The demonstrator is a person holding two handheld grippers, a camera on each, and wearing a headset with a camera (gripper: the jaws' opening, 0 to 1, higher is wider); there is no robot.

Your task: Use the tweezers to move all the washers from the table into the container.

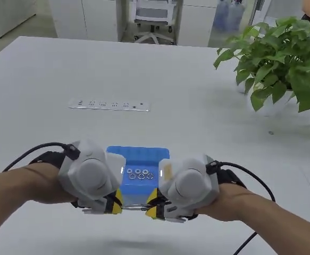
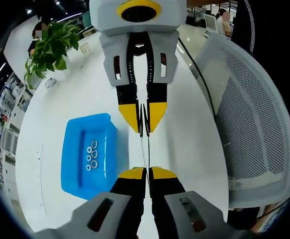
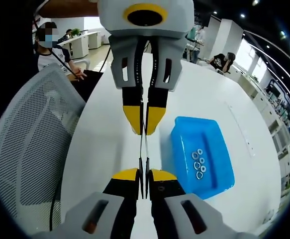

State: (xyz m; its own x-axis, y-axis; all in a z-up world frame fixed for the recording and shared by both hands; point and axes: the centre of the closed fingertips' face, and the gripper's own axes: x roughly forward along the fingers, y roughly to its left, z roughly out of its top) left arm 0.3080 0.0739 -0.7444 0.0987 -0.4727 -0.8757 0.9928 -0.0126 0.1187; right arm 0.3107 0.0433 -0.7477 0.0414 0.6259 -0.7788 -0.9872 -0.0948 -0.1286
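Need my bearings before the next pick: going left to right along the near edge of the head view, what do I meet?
left gripper → tweezers, clamped by both grippers → right gripper → potted plant, farther back on the table.

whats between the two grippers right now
The tweezers run straight from the left gripper to the right gripper, both shut on them; both gripper views show it.
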